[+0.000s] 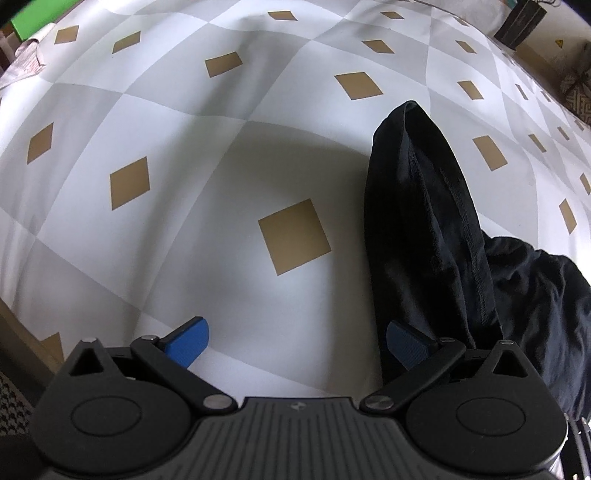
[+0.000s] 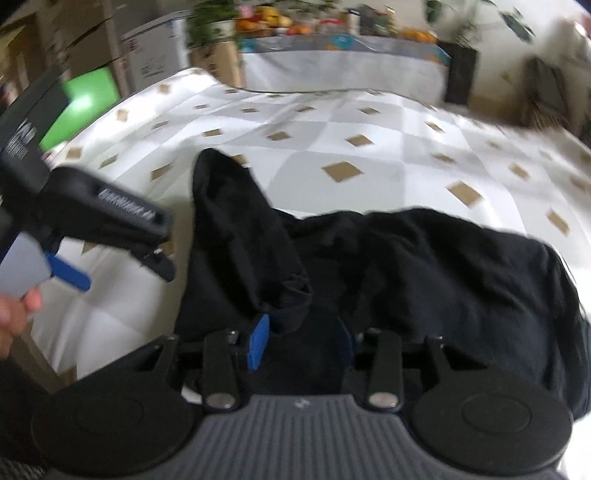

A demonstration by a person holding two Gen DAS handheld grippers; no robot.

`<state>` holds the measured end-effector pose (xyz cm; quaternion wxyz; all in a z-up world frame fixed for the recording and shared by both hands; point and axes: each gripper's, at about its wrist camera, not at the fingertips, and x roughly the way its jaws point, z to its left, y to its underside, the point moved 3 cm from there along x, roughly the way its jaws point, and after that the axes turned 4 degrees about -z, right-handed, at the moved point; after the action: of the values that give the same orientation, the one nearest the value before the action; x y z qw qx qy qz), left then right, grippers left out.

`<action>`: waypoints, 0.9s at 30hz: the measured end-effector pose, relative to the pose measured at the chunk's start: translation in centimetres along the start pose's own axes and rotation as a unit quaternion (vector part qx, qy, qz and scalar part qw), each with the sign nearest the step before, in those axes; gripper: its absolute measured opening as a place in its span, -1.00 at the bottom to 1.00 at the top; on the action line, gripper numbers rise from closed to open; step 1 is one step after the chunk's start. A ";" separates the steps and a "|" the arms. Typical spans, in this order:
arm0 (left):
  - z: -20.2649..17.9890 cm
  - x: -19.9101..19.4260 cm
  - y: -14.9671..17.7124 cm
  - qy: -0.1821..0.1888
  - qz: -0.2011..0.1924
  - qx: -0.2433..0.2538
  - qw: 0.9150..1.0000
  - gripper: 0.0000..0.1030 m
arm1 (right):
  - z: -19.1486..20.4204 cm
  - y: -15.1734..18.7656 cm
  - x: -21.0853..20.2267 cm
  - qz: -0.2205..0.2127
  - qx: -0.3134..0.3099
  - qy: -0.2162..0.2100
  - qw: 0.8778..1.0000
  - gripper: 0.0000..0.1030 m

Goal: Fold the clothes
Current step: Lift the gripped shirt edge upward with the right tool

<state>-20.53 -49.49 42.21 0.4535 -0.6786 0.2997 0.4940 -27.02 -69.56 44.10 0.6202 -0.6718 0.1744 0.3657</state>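
A black garment (image 2: 424,266) lies bunched on the checked tablecloth (image 2: 332,129). One long sleeve-like part (image 1: 424,206) stretches away from me. My left gripper (image 1: 297,343) is open over bare cloth, its right blue pad (image 1: 406,345) against the garment's edge and nothing between the pads. It also shows at the left of the right wrist view as the left gripper (image 2: 110,221), held by a hand (image 2: 14,314). My right gripper (image 2: 303,343) has its jaws drawn close on a bunch of the black fabric. The left pad (image 2: 258,341) touches a hemmed end (image 2: 291,306); the right pad is mostly buried.
The table's near-left edge (image 1: 22,332) drops off beside the left gripper. A green object (image 2: 85,103) and boxes (image 2: 155,55) stand at the far left. A second table with fruit and plants (image 2: 332,37) stands behind. A dark box (image 1: 521,22) sits at the far right.
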 end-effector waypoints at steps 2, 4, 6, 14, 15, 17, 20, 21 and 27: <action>-0.1 0.0 -0.1 -0.003 -0.004 0.000 1.000 0.99 | 0.7 -0.1 0.2 -0.003 -0.029 -0.004 1.000 -0.29; -0.2 0.0 -0.1 -0.007 -0.007 0.004 1.000 0.99 | 1.4 -0.3 0.5 -0.006 -0.057 -0.008 0.998 -0.29; -0.3 0.1 -0.1 -0.012 -0.008 0.010 1.000 0.99 | 2.1 -0.4 0.7 -0.008 -0.086 -0.013 0.996 -0.36; -1.7 1.0 0.1 -0.015 -0.012 0.040 0.999 0.99 | 3.0 0.3 2.2 0.002 -0.147 -0.011 0.989 -0.41; -1.9 1.1 0.2 -0.016 -0.013 0.046 0.999 0.99 | 3.0 0.4 2.2 0.002 -0.150 -0.010 0.989 -0.41; -2.3 1.2 0.2 -0.017 -0.016 0.057 0.998 0.99 | 3.0 0.7 2.3 0.002 -0.158 -0.006 0.987 -0.41; -2.7 1.4 0.4 -0.012 -0.016 0.063 0.998 0.99 | 3.0 1.0 2.9 0.005 -0.173 0.013 0.985 -0.41; -2.7 1.5 0.5 -0.009 -0.014 0.064 0.998 0.99 | 2.9 1.1 3.1 0.005 -0.176 0.021 0.984 -0.41; -3.1 2.2 1.1 -0.014 -0.006 0.088 0.996 0.99 | 1.6 0.5 3.3 -0.013 -0.139 0.064 0.988 -0.38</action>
<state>-19.51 -52.70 40.06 0.5185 -0.6307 0.3314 0.4728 -25.58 -67.38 41.44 0.5128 -0.7761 0.1523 0.3340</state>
